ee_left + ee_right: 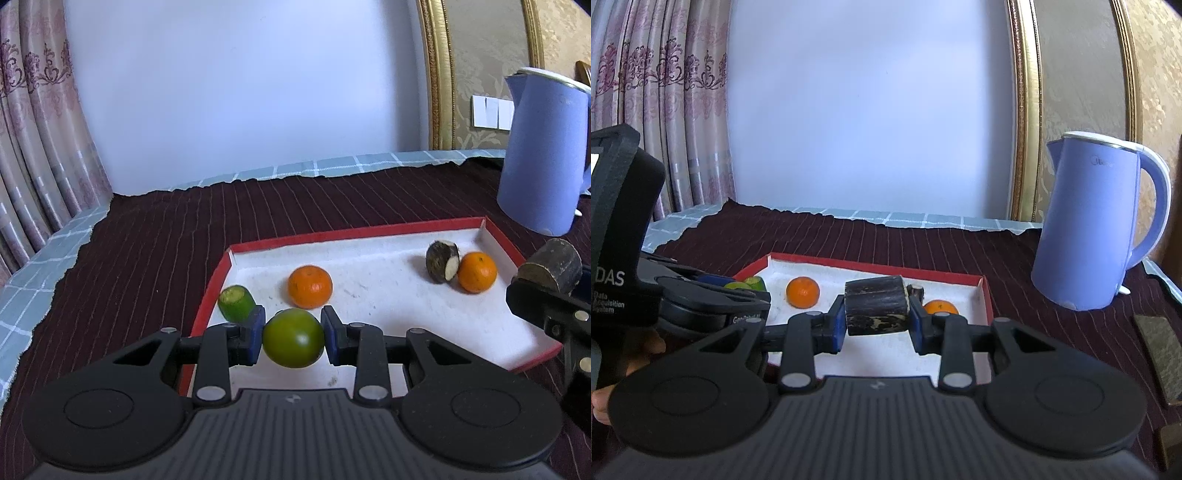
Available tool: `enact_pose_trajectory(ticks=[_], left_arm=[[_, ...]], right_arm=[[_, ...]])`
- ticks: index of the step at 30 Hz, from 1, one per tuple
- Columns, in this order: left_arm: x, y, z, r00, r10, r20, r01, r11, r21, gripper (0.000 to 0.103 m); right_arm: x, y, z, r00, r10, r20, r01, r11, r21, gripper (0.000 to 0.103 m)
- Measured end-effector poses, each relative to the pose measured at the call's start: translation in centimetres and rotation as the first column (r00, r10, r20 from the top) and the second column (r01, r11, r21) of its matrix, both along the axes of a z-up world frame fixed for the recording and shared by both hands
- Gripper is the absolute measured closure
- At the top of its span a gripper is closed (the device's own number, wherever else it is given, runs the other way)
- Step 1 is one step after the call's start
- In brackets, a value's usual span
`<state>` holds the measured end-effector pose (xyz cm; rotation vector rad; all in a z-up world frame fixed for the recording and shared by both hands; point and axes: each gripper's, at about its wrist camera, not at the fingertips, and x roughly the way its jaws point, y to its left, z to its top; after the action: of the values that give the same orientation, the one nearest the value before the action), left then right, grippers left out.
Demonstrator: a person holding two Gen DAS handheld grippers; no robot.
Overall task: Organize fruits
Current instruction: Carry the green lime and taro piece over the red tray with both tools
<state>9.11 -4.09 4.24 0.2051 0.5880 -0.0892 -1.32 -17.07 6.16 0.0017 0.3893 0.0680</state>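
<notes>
The left gripper (293, 338) is closed on a green round fruit (293, 339) above the tray's (369, 232) near-left part, and the right gripper (876, 320) clamps a dark cylindrical chunk (876, 311) over the tray's middle. On the tray lie 2 oranges, one (310, 287) near the left edge beside a green cut piece (236, 302), the other (477, 272) by the far-right corner touching a dark cut piece (442, 261). A blue kettle (1097, 221) stands beyond the tray's right edge.
</notes>
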Motion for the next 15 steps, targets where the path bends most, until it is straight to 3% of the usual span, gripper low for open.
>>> enact_pose_trajectory(ticks=[15], left_arm=[[3.8,-0.6,-0.4,0.998,0.035,-0.046,-0.035,0.999,-0.004,0.071]], right_arm=[[3.7,-0.6,0.5,1.0,-0.012,-0.011,0.012,1.0,-0.003,0.071]])
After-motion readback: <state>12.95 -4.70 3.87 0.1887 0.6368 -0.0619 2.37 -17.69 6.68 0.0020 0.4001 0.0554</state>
